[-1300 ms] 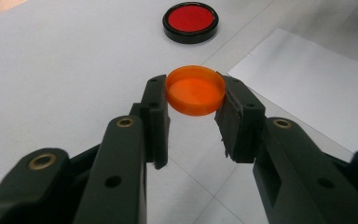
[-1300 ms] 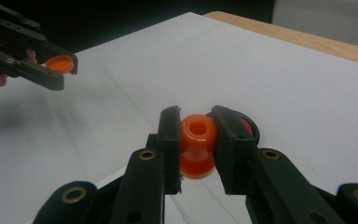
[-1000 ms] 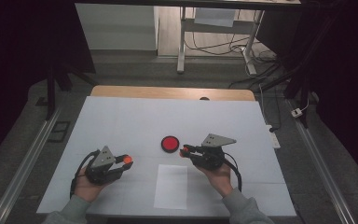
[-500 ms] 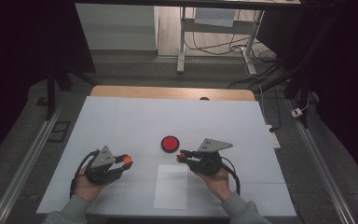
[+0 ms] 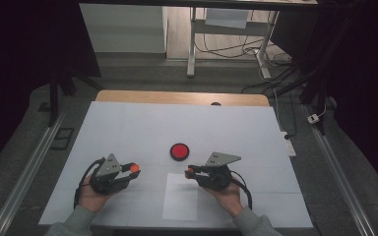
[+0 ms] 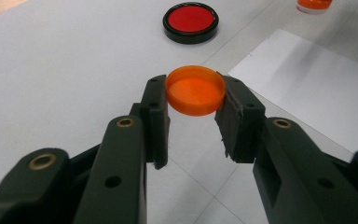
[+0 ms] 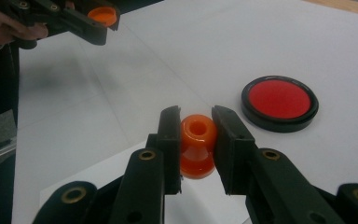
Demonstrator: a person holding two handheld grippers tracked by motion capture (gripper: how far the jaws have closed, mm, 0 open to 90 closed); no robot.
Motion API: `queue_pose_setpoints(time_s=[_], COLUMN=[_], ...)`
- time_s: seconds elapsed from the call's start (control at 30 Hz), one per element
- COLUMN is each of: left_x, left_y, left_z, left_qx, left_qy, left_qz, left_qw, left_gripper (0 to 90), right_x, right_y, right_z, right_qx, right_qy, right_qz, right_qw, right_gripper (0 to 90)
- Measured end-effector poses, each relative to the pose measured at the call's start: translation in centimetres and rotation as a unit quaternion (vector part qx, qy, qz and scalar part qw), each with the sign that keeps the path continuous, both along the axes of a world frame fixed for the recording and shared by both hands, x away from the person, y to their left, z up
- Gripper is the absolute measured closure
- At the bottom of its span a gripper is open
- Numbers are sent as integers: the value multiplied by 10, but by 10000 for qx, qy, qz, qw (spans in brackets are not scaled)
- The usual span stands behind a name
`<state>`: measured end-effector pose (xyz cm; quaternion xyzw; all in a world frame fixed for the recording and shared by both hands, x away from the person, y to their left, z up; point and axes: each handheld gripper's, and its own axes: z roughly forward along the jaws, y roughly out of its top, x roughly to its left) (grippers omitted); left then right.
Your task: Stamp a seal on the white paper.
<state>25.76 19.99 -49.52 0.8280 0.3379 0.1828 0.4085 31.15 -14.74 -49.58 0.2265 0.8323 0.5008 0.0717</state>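
Note:
My left gripper (image 6: 193, 100) is shut on a round orange cap (image 6: 196, 90), held above the white table; in the high view the left gripper (image 5: 133, 169) sits at the lower left with the orange cap (image 5: 134, 167) at its tip. My right gripper (image 7: 196, 133) is shut on a small orange stamp body (image 7: 196, 144) with a hole in its top; in the high view this right gripper (image 5: 191, 172) is right of centre, above a white sheet of paper (image 5: 180, 196). A red ink pad in a black case (image 5: 179, 151) lies between and beyond the two grippers.
A white mat (image 5: 128, 128) covers the table, with a wooden edge (image 5: 177, 97) at the far side. Metal rails (image 5: 29, 167) run along both sides. A desk frame and cables (image 5: 226, 49) stand on the floor beyond.
The right gripper has shifted slightly left and nearer with the orange stamp body. The left gripper has stayed in place.

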Motion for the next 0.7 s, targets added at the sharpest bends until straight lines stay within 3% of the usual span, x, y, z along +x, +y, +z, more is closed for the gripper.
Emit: queue_pose_setpoints(time_s=[0.7], left_x=[0], left_y=[0], left_z=[0], left_qx=[6], left_qy=[-2], left_qz=[-7], left_qw=[10000], left_gripper=[647], right_x=[-5], right_y=[7], right_z=[-19], right_qx=[-372], right_qy=[90], right_qz=[113], right_qw=[9992], right_gripper=[725])
